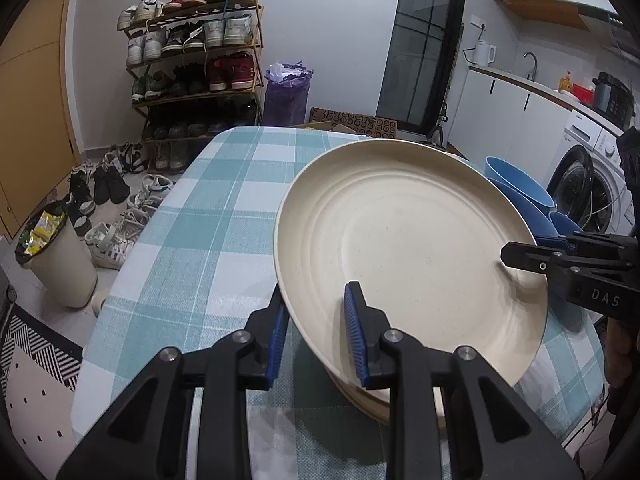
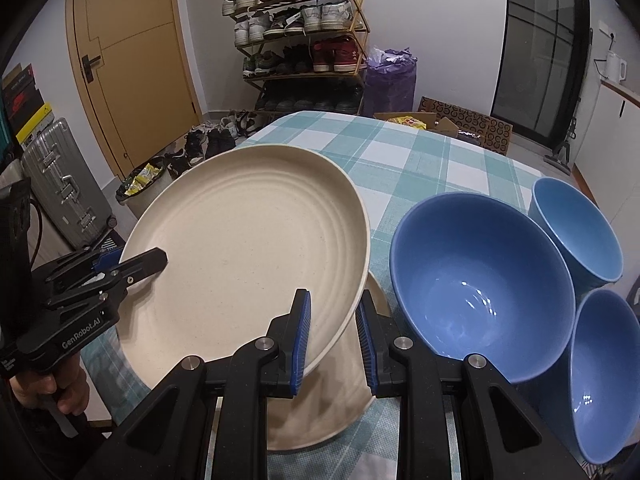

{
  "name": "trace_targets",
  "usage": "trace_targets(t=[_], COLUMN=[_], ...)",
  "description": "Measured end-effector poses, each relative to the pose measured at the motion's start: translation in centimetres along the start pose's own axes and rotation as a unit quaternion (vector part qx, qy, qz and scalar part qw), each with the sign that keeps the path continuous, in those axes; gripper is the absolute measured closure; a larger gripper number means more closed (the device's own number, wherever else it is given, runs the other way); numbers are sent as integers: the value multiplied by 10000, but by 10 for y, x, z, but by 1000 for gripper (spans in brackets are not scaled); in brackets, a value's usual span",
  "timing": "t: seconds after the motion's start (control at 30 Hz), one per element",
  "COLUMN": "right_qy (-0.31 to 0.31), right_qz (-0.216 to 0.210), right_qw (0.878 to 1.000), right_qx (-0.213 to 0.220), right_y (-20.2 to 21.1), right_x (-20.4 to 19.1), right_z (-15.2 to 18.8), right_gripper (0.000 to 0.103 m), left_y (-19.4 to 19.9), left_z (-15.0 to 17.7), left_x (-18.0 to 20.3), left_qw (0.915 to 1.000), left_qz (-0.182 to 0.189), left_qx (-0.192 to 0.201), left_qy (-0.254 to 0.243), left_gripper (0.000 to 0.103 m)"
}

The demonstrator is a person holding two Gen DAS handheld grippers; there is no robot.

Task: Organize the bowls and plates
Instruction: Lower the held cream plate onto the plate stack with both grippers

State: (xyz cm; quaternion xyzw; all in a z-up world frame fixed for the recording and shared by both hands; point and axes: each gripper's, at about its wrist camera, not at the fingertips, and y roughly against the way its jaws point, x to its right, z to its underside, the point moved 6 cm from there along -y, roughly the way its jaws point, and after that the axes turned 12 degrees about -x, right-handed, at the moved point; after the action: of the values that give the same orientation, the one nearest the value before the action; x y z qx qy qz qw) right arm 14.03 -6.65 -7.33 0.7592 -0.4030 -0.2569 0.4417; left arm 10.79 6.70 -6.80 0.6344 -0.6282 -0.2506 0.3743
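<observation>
A cream plate (image 1: 408,248) is held tilted above another cream plate (image 1: 372,400) on the checked tablecloth (image 1: 208,220). My left gripper (image 1: 316,332) straddles the plate's near rim, one finger under and one over, jaws part open. My right gripper (image 2: 334,332) straddles the opposite rim (image 2: 356,300) the same way; it also shows in the left wrist view (image 1: 532,258). The lifted plate (image 2: 248,256) hides most of the lower plate (image 2: 320,412). Three blue bowls (image 2: 480,292) stand to the right, one large (image 2: 576,224) (image 2: 604,372).
The table's far half is bare checked cloth (image 2: 400,152). On the floor beyond stand a shoe rack (image 1: 196,64), loose shoes (image 1: 112,200), a bin (image 1: 60,264), a purple bag (image 1: 286,92) and a suitcase (image 2: 64,184). A washing machine (image 1: 588,184) is at the right.
</observation>
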Motion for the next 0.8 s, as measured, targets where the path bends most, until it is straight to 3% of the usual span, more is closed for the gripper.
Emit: trace_targets(t=[0.8], right_qy=[-240], right_qz=[178], right_qw=[9988], right_qx=[-398], right_y=[-19], right_x=[0], right_z=[48], right_gripper=[80], left_y=[-21], left_z=[14], left_x=[8], left_qw=[9994], left_qz=[-138], left_qx=[-289], left_qy=[-133], left_gripper=[77])
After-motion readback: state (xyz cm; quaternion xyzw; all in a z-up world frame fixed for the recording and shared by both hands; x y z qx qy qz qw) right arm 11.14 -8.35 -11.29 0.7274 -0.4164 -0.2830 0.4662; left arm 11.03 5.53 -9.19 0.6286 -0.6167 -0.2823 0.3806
